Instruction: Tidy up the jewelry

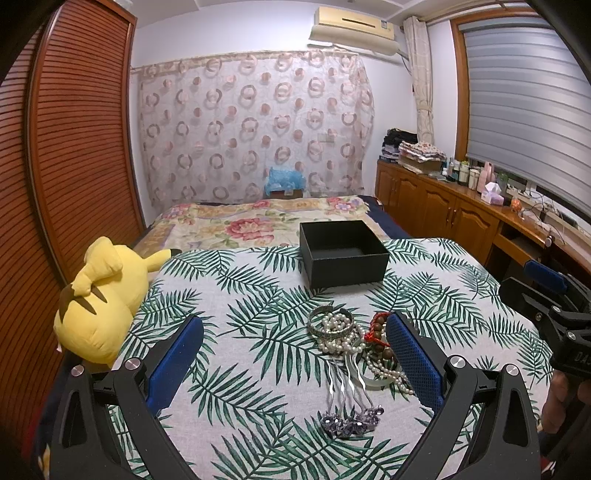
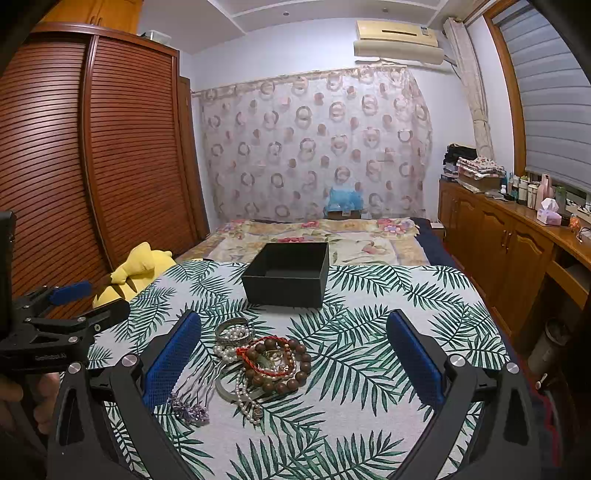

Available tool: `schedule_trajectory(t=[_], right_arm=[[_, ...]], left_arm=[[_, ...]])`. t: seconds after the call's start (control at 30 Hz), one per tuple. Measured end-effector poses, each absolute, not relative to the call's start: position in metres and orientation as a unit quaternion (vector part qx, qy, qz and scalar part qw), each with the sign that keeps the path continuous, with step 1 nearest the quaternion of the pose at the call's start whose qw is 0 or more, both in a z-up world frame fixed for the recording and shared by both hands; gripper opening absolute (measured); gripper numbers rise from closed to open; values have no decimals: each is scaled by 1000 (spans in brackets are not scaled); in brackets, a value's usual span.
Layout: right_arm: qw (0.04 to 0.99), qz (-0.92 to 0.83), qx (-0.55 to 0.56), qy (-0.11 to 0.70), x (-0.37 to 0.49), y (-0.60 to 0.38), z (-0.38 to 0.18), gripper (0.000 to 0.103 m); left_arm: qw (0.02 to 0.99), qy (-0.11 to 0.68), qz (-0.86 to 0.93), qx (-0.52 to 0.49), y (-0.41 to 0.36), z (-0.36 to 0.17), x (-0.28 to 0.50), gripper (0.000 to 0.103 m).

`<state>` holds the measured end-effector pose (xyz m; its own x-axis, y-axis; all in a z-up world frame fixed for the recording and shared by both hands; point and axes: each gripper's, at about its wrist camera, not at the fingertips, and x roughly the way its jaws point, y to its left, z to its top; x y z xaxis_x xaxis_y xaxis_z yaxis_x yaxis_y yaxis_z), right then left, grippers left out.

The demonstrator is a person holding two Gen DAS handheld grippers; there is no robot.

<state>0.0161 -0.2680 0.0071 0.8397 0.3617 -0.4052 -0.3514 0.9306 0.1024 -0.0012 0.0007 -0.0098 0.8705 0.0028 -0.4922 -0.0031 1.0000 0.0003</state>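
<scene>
left gripper [image 1: 295,354] & right gripper [image 2: 293,354]: both spread wide, empty. jewelry pile [image 2: 258,362] mid leaf-print cloth [image 2: 369,332]; black box [image 2: 286,275] behind, near far edge.

A yellow plush [image 1: 99,295] lies beside the leaf-print cloth [image 1: 258,369]. Behind: floral bedspread [image 1: 236,221], slatted wardrobe [image 2: 122,147], patterned curtain [image 1: 255,125], air conditioner [image 1: 354,29].

My left tool [image 1: 295,354] is spread wide, its blue-padded fingers [image 1: 177,354] far apart and gripping nothing. My right tool [image 2: 295,354] is spread just as wide, also empty-handed. Both point forward, side by side at much the same height. A hand [image 2: 22,398] wraps the left tool's handle; fingers of the other hand [image 1: 561,402] grip the right handle.
</scene>
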Motion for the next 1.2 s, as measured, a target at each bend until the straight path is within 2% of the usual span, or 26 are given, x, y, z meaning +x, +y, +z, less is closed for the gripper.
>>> schedule_trajectory(t=[0.47,0.73,0.9,1.0,1.13,1.2], right_arm=[[948,220,-5,231,26,-253,-5,99],[927,257,-38,271,42,-237,-30,80],[905,289,-68,305,53,-217,-51,61],[892,305,-88,322,60,-204,-62,51],[879,318,-102,340,72,-192,-74,44],[874,321,-111,346,78,-186,-78,36]], left_arm=[[958,288,3,-4,10,-30,17,95],[950,314,-1,-5,18,-44,27,95],[944,331,-7,-4,22,-57,32,95],[941,339,-11,-3,22,-63,35,95],[936,351,-17,-2,23,-70,39,95],[934,357,-18,-3,24,-75,42,95]])
